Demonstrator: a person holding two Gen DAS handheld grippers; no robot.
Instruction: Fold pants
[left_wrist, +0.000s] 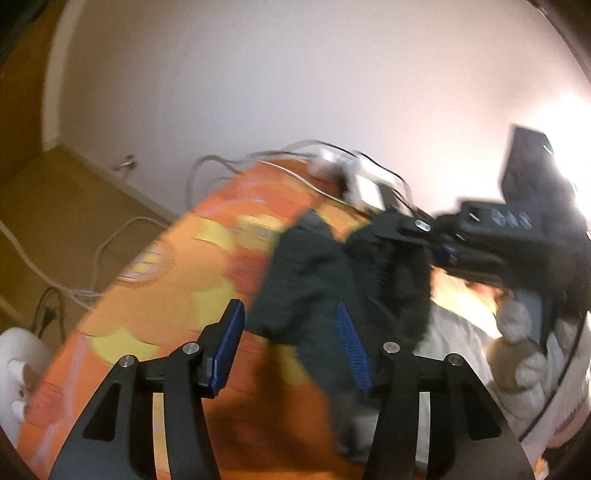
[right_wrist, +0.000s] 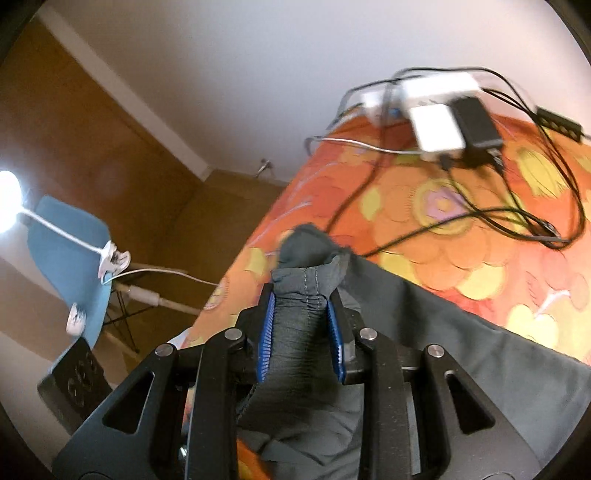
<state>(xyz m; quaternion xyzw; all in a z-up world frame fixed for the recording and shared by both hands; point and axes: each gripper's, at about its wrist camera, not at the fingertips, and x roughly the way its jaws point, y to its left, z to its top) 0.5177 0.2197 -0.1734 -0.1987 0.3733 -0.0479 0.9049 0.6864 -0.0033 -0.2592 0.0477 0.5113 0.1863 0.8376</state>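
Note:
The dark grey pants (right_wrist: 480, 362) lie on a surface covered in an orange flowered cloth (right_wrist: 443, 229). My right gripper (right_wrist: 301, 299) is shut on a bunched, stitched edge of the pants, which sticks up past its blue pads (right_wrist: 266, 332). In the left wrist view the pants (left_wrist: 306, 266) hang in a dark fold from the right tool's black housing (left_wrist: 517, 236) down to the cloth (left_wrist: 177, 266). My left gripper (left_wrist: 290, 314) is open; its left pad is bare, and the fabric lies behind and beside the right pad (left_wrist: 352, 347) without being pinched.
White and black chargers (right_wrist: 436, 125) with tangled cables (right_wrist: 517, 221) lie at the far end of the cloth. A blue chair (right_wrist: 62, 251) and a bright lamp stand on the wooden floor to the left. A gloved hand (left_wrist: 517, 354) holds the right tool.

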